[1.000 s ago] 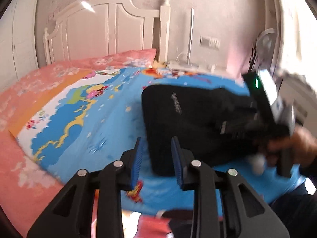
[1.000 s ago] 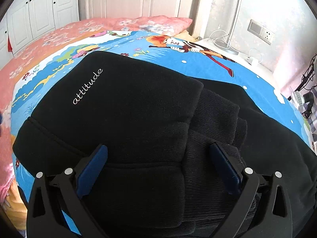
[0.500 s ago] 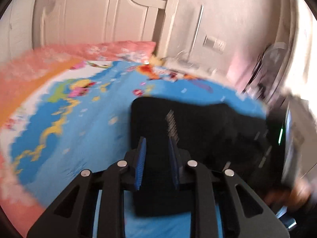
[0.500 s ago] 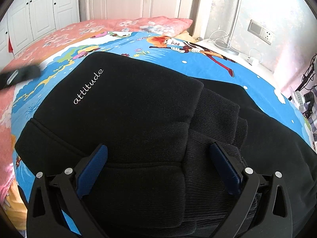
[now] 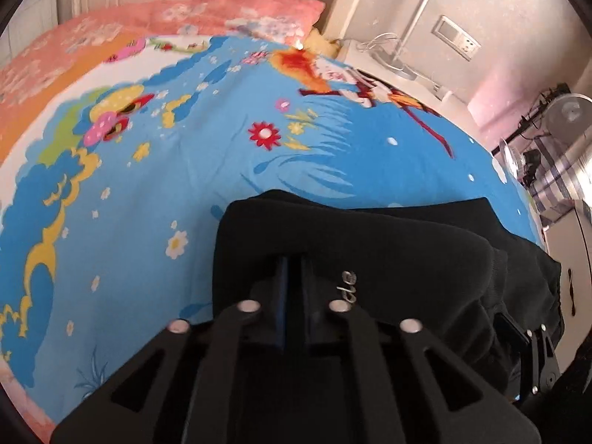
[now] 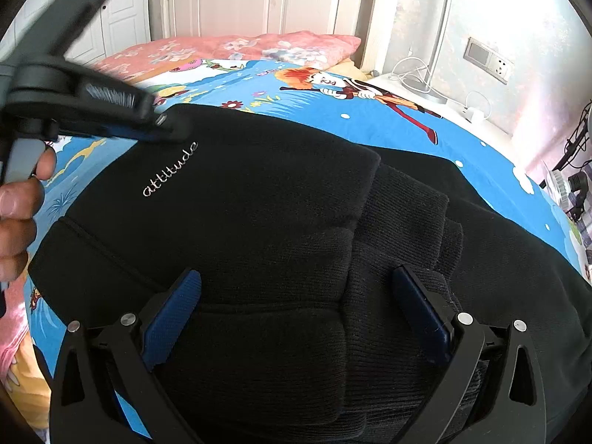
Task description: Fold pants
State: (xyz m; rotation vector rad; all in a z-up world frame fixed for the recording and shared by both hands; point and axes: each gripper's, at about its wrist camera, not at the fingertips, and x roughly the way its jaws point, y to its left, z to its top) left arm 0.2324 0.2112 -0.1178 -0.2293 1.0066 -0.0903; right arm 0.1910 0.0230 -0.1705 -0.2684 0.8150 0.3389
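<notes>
The black pants (image 6: 281, 199) lie folded on the bed, with the white word "attitude" on top and ribbed cuffs bunched at the near right. My left gripper (image 5: 294, 277) comes in from the left and sits on the pants' (image 5: 388, 259) far-left corner, just beside the end of the word. Its jaws stand close together, with dark fabric between the pads, and are opening. That left gripper (image 6: 170, 127) is held by a hand. My right gripper (image 6: 296, 314) is wide open over the near folded edge, one pad on each side of the bunched fabric.
A blue cartoon bedspread (image 5: 148, 192) covers the bed, with pink pillows (image 6: 259, 46) and a white headboard at the far end. A white bedside table (image 6: 425, 88) with a lamp and cables stands at the far right. A fan (image 5: 569, 111) is by the right edge.
My left gripper swept from the bare bedspread on the left onto the pants' far-left corner, and its jaws drew closer together. The right gripper and the pants stayed put.
</notes>
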